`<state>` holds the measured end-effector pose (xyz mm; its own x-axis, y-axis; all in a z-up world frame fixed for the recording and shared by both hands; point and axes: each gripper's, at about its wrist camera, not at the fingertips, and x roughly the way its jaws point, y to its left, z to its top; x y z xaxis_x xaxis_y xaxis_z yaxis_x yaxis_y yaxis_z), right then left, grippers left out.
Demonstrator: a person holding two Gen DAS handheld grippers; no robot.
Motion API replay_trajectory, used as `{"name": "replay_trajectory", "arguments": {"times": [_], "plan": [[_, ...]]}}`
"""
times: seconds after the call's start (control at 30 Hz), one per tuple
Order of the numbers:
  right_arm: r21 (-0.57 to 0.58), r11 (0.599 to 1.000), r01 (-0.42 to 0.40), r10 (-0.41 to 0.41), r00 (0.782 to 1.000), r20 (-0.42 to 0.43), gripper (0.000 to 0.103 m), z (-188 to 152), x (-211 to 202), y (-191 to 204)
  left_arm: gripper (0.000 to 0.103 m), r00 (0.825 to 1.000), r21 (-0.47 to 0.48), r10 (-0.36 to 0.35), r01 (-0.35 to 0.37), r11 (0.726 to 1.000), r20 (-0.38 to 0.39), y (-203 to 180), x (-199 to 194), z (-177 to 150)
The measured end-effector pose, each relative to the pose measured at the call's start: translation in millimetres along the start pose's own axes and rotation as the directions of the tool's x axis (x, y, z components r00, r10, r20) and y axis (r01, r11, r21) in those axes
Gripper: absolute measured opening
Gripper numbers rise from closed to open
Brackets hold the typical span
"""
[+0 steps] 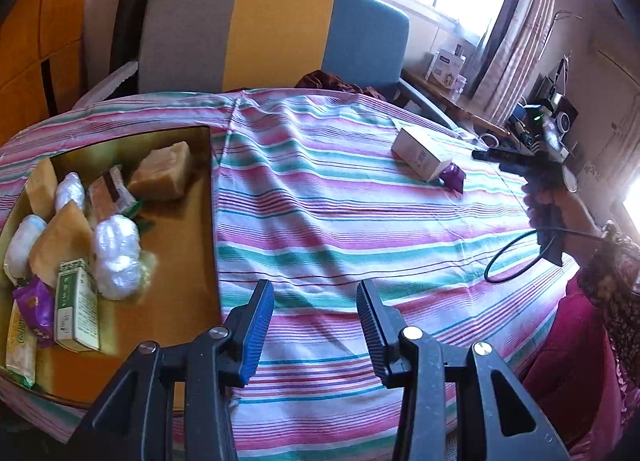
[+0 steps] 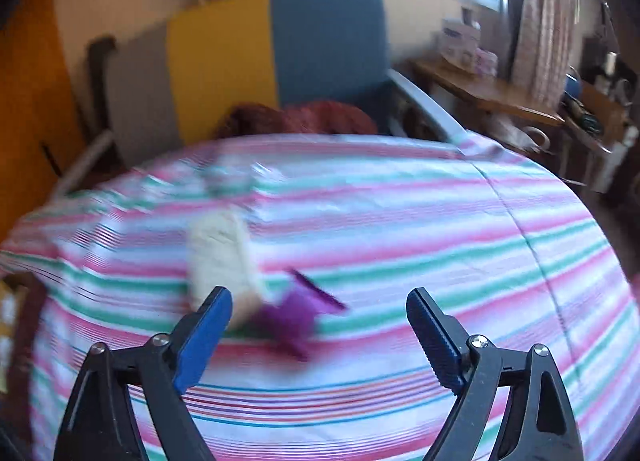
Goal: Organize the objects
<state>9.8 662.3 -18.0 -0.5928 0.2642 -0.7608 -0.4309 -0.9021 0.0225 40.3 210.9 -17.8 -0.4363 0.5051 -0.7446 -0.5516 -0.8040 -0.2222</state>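
Right wrist view, right claw (image 2: pixel 318 325) wide open, empty, purple packet (image 2: pixel 296 315) beside white box (image 2: pixel 220 257), left claw (image 1: pixel 315 325) parted, empty

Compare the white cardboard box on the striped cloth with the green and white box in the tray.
The white cardboard box lies flat, alone on the striped cloth; the green and white box lies among other items in the golden tray. One is plain white, the other green-printed. Both are small rectangular cartons.

A striped tablecloth (image 1: pixel 360 221) fronts a grey-yellow-blue chair (image 1: pixel 276 33).
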Motion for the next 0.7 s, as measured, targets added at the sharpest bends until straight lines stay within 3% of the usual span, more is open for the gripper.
{"name": "replay_trajectory", "arguments": {"times": [0.2, 0.3, 0.43, 0.6, 0.7], "plan": [[0.034, 0.996, -0.080, 0.081, 0.997, -0.018, 0.080, -9.7, 26.7, 6.4, 0.043, 1.000, 0.015, 0.009, -0.008, 1.000, -0.020, -9.8, 7.3, 3.9], [0.052, 0.996, -0.077, 0.079, 0.996, -0.049, 0.061, -7.2, 47.1, 12.5, 0.043, 1.000, 0.020, 0.005, -0.005, 1.000, -0.025, -15.2, 10.1, 6.8], [0.030, 0.997, -0.074, 0.075, 0.997, -0.034, 0.060, -7.8, 54.1, 17.8, 0.043, 1.000, 0.046, 0.013, -0.012, 0.999, -0.023, -24.4, 12.9, 11.0], [0.072, 0.994, -0.077, 0.084, 0.992, -0.089, 0.076, -14.0, 66.5, 12.9, 0.043, 0.999, 0.051, 0.002, 0.000, 0.999, -0.043, -40.9, 30.1, 23.1], [0.106, 0.989, -0.107, 0.117, 0.989, -0.091, 0.063, -14.7, 70.3, 6.3, 0.043, 0.999, 0.046, -0.027, 0.029, 0.999, -0.046, -54.5, 41.3, 34.7]]}}
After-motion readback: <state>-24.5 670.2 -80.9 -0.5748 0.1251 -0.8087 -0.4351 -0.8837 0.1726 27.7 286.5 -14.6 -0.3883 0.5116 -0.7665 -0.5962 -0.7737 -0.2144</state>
